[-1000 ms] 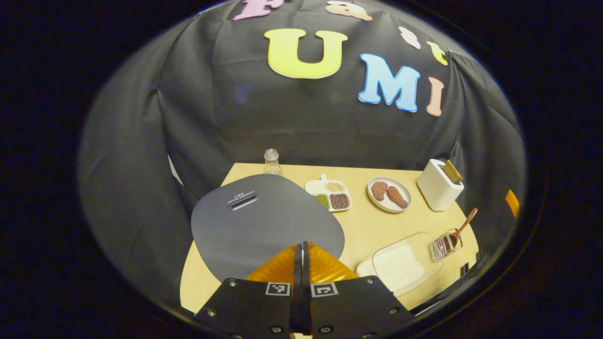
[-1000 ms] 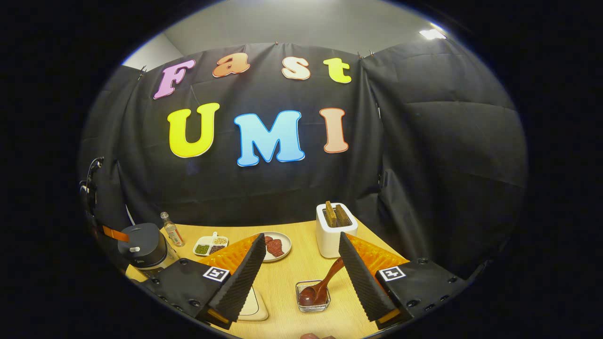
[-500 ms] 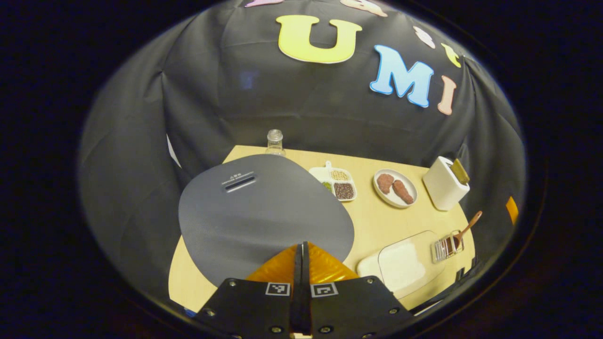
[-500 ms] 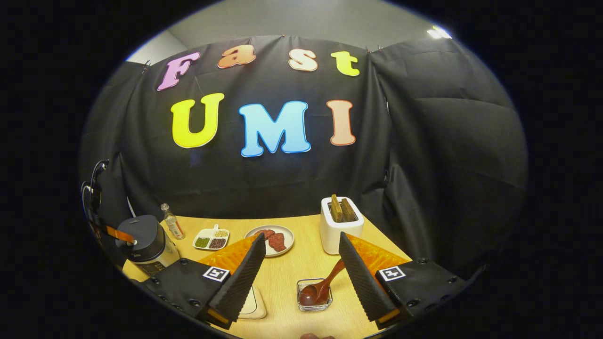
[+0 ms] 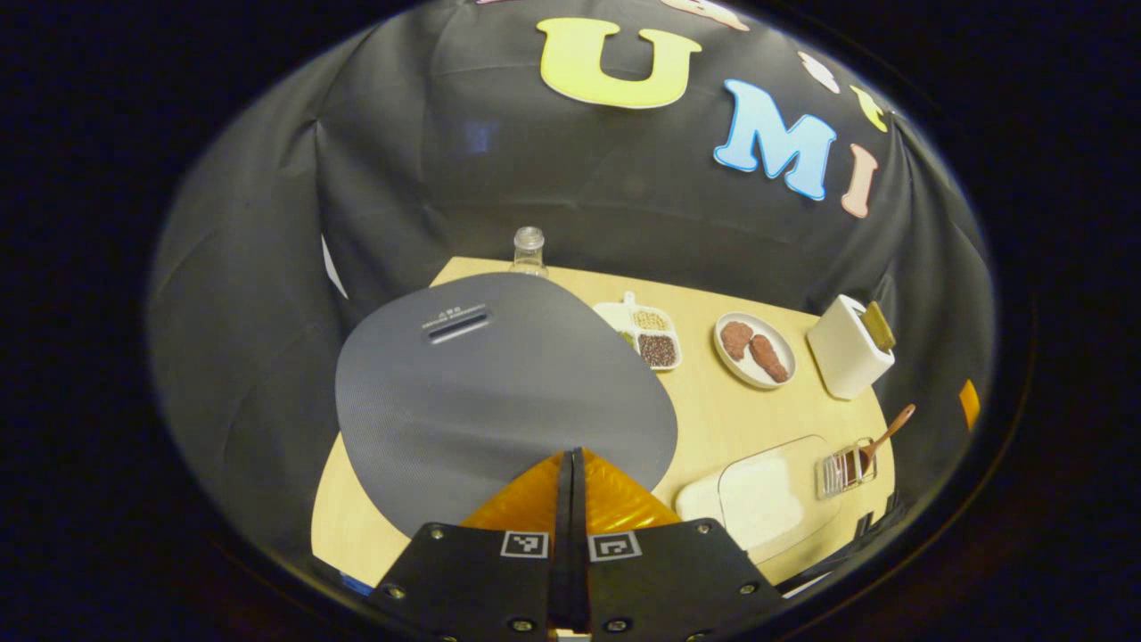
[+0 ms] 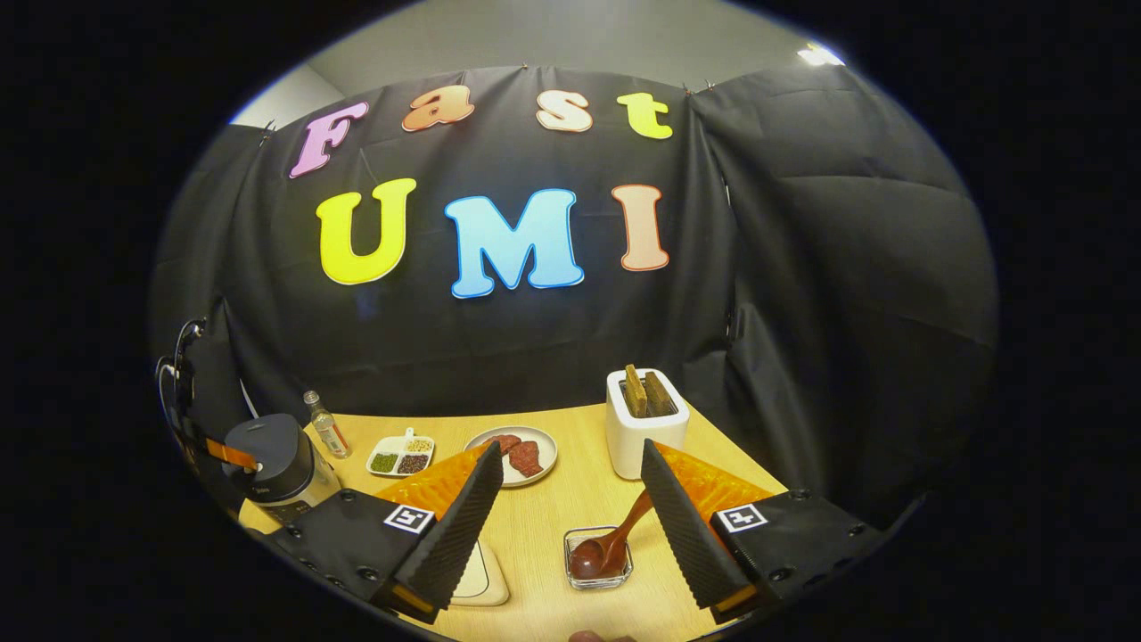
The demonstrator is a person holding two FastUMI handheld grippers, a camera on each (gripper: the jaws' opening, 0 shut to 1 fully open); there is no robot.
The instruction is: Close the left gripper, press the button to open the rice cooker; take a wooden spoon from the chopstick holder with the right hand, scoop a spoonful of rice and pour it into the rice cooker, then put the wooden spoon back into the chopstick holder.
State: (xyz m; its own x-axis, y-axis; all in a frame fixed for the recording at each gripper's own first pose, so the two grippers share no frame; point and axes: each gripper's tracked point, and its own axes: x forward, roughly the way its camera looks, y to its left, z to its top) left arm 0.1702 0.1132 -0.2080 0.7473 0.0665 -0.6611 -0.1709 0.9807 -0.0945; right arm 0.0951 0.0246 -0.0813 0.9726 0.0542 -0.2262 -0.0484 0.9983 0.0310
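Grey rice cooker (image 5: 504, 383) sits at the table's left end, lid down, directly below the left gripper (image 5: 570, 473). That gripper's fingers are pressed together, judged so the joined tips can act as one blunt point on the button, which I cannot locate here. Wooden spoon (image 6: 615, 539) leans in the chopstick holder (image 6: 599, 560), handle tilted up toward the right gripper (image 6: 570, 526), whose fingers stand wide apart just above it. Rice tray (image 5: 758, 499) lies between cooker and holder.
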